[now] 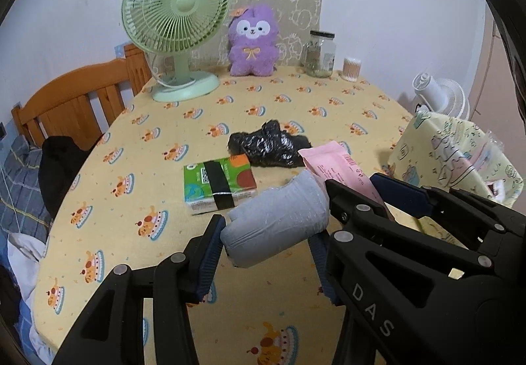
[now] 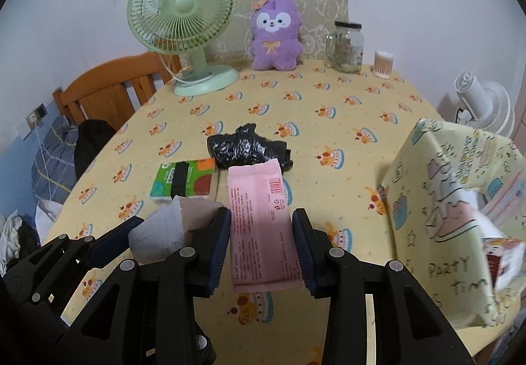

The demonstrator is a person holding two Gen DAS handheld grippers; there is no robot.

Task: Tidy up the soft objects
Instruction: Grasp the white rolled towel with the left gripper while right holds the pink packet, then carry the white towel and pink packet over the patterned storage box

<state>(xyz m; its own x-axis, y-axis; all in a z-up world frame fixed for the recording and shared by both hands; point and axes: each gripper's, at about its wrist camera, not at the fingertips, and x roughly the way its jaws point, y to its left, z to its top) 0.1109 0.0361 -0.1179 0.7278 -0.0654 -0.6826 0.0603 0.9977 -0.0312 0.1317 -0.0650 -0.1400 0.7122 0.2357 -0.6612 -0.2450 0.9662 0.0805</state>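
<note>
My left gripper (image 1: 266,253) is shut on a grey-blue soft pack (image 1: 276,217), held just above the yellow tablecloth (image 1: 131,227). The right wrist view shows the same grey pack (image 2: 157,227) at the lower left. My right gripper (image 2: 259,212) is shut on a flat pink pack (image 2: 259,227), also lifted off the table, and the pink pack (image 1: 332,164) pokes out beside the grey one. On the cloth beyond lie a green tissue pack (image 2: 184,181) with a black band and a crumpled black plastic bag (image 2: 246,148). A purple plush (image 2: 274,33) sits upright at the far edge.
A yellow printed fabric bin (image 2: 453,200) stands open at the right with packs inside. At the back are a green desk fan (image 2: 184,26), a glass jar (image 2: 346,46) and a cotton-swab tub (image 2: 383,64). A wooden chair (image 1: 75,102) stands at the left and a white fan (image 2: 483,102) at the right.
</note>
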